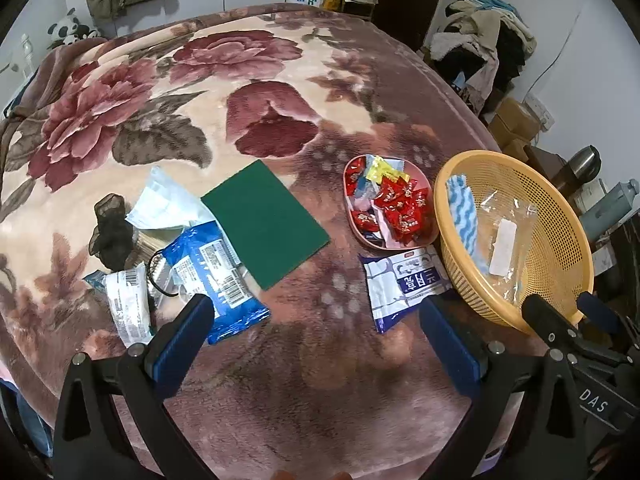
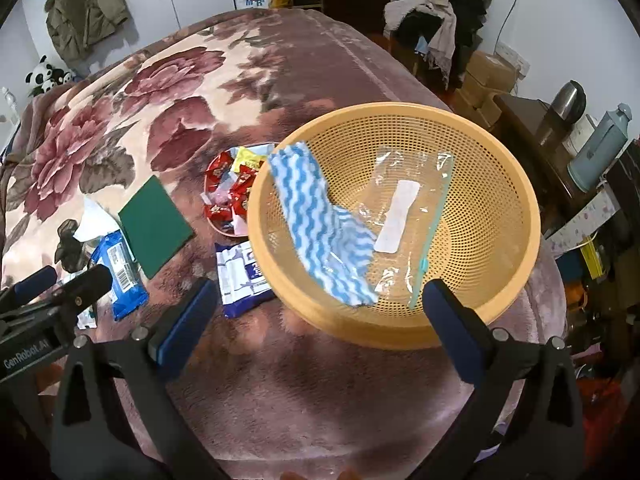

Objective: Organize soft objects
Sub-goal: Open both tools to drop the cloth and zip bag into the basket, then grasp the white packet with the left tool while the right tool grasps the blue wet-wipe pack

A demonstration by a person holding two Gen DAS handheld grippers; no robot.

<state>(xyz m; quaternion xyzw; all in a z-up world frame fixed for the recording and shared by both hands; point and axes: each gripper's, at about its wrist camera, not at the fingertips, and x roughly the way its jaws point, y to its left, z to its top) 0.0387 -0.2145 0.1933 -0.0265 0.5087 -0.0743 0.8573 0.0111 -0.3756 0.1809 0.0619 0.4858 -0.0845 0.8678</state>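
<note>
- The left gripper (image 1: pixel 316 320) hovers over the floral plush blanket (image 1: pixel 248 80) on the bed, fingers wide apart and empty; the right gripper (image 2: pixel 316 304) is likewise spread, holding nothing, at the near rim of the yellow mesh basket (image 2: pixel 500 184).
- Already in the basket: a blue-and-white wavy cloth (image 2: pixel 316 224), limp and draped up the wall, and a clear zip bag (image 2: pixel 404 216), crinkly and slick.
- Not yet collected on the blanket: a flat green scouring pad (image 1: pixel 266 224), a glossy blue wipes pack (image 1: pixel 218 268), a white-and-blue tissue pack (image 1: pixel 404 284) just beside the basket, face masks (image 1: pixel 164 204) and a dark mesh scrunchie (image 1: pixel 110 228).
- Risks, as I judge them: glossy film could slip from the fingers; the pile at left overlaps, so one pinch may drag neighbours.
- The pink candy dish (image 1: pixel 362 234) (touching the tissue pack, it seems) could be knocked and spill.
</note>
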